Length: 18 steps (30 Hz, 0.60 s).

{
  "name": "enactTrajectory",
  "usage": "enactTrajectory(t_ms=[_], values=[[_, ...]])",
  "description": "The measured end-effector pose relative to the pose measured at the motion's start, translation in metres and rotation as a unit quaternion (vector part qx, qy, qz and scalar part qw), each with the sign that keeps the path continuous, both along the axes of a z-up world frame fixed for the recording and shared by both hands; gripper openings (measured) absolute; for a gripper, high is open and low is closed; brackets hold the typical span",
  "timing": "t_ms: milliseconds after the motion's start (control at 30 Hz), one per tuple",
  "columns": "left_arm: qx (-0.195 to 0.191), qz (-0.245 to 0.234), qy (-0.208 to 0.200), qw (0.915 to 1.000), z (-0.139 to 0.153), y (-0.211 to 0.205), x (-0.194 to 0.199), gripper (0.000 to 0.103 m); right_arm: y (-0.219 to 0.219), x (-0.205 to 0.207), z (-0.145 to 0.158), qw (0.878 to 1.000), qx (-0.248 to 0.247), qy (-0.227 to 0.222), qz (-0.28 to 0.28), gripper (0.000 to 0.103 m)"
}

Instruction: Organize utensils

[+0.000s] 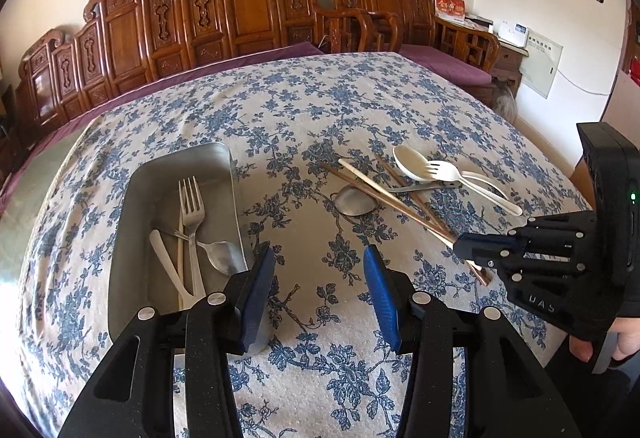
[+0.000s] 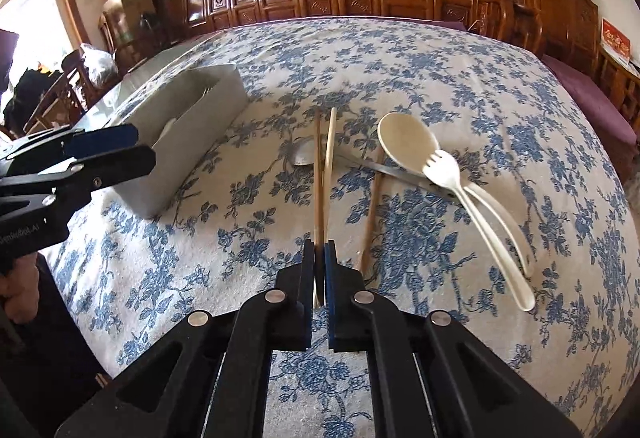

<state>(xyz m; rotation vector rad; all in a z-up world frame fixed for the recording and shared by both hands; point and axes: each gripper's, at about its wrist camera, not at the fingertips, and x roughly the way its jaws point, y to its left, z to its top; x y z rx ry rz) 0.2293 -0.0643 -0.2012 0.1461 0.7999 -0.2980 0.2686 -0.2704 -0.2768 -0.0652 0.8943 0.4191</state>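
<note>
A grey metal tray [image 1: 136, 197] lies on the floral tablecloth and holds a metal fork [image 1: 191, 205], a metal spoon [image 1: 222, 254] and a white utensil. My left gripper [image 1: 320, 294] is open and empty, just right of the tray's near end. My right gripper [image 2: 319, 270] is shut on a brown chopstick [image 2: 318, 173] and a white chopstick [image 2: 329, 149], holding their near ends. Loose on the cloth lie another brown chopstick [image 2: 372, 213], a metal spoon [image 2: 304, 153], a white spoon [image 2: 404, 145] and a white fork [image 2: 444, 169].
The tray also shows in the right wrist view [image 2: 192, 141], left of the chopsticks. Carved wooden benches [image 1: 248, 5] with purple cushions run along the table's far side. The table's right edge [image 1: 532, 141] drops off near the loose utensils.
</note>
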Motion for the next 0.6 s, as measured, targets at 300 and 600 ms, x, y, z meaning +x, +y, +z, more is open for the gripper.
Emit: enactTrajectory(t_ms=[300,600], values=[[0.0,0.0,0.002,1.0,-0.001,0.001,0.001,0.044,-0.001,0.004,-0.01,1.0,0.017,0.017,0.001,0.015],[0.003,-0.003,0.008,1.0,-0.007,0.001,0.003,0.044,0.005,0.016,-0.012,0.999,0.028,0.019,0.016,0.018]])
